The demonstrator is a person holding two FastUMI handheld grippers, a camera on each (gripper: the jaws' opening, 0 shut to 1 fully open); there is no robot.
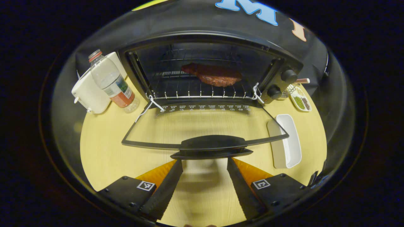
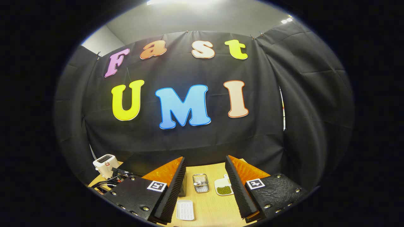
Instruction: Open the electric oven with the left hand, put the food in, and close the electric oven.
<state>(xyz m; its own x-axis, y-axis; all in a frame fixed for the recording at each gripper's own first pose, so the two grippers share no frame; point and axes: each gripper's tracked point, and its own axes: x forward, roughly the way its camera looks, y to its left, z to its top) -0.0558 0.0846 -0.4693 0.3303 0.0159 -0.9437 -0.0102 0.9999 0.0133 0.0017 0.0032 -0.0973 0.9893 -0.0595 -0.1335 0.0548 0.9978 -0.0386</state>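
The electric oven [image 1: 208, 72] stood at the back of the pale wooden table [image 1: 104, 148], its glass door [image 1: 202, 126] swung fully down and lying flat toward the camera in the left gripper view. To the oven's left a white appliance [image 1: 90, 91] stood against the booth wall, with a clear plastic bottle [image 1: 110, 82] leaning in front of it. Inside the oven, the food [image 1: 213, 75], a reddish-brown slab of meat, rested on the wire rack [image 1: 195, 91], toward the right of centre. Two black knobs [image 1: 282, 84] sat on the oven's right panel. Right of the door lay an empty white tray [image 1: 290, 138], and behind it a small dish of green and dark bits [image 1: 301, 101].

The left gripper [image 1: 204, 162] hung just in front of the door's black handle [image 1: 212, 145], its fingers spread wide and gripping nothing, the tips close under the handle but apart from it.

In the right gripper view, the right gripper [image 2: 204, 171] was raised and pointed at the wall, its fingers likewise wide apart and empty. Between them, lower down, were a ridged white tray [image 2: 185, 209], a small wire basket [image 2: 200, 183] and a dish of green beans [image 2: 223, 188].
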